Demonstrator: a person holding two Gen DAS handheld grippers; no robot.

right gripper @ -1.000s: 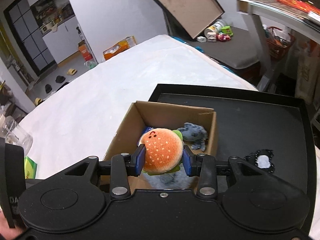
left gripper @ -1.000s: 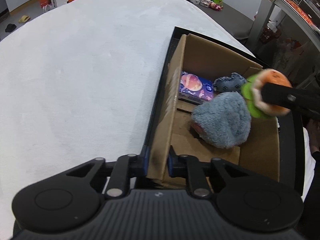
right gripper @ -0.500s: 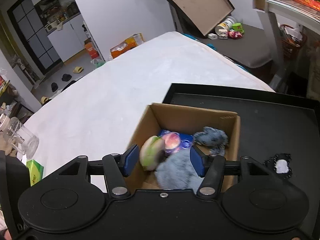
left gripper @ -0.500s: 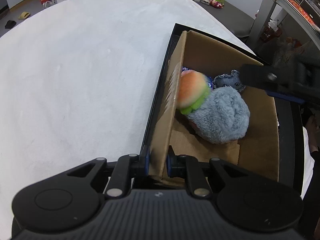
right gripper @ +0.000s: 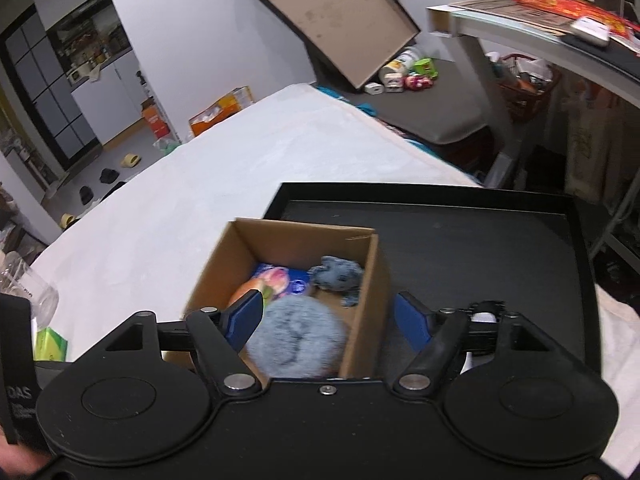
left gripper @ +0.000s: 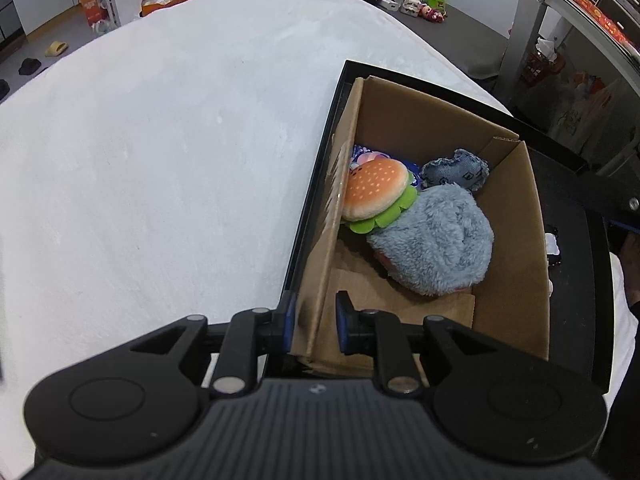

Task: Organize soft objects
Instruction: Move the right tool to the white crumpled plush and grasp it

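Observation:
A cardboard box [left gripper: 508, 216] stands in a black tray [right gripper: 460, 236] on the white bed. Inside lie a plush hamburger [left gripper: 374, 194], a fluffy grey-blue plush [left gripper: 436, 244], a small denim toy [left gripper: 456, 170] and a blue packet [right gripper: 288, 282]. My left gripper [left gripper: 312, 326] is shut on the box's near left wall. My right gripper [right gripper: 328, 320] is open and empty above the box, over the fluffy plush [right gripper: 296, 332]. The hamburger [right gripper: 244, 294] is mostly hidden behind its left finger.
The white bed surface [left gripper: 160, 152] spreads left of the tray. A small black-and-white object [left gripper: 552, 246] lies in the tray right of the box. A metal desk [right gripper: 540, 40] stands at the far right. A glass jar [right gripper: 24, 292] sits at the left edge.
My right gripper opened and dropped the plush hamburger into the box, then drew back and up. The hamburger settled against the left wall on the fluffy plush. My left gripper kept its hold.

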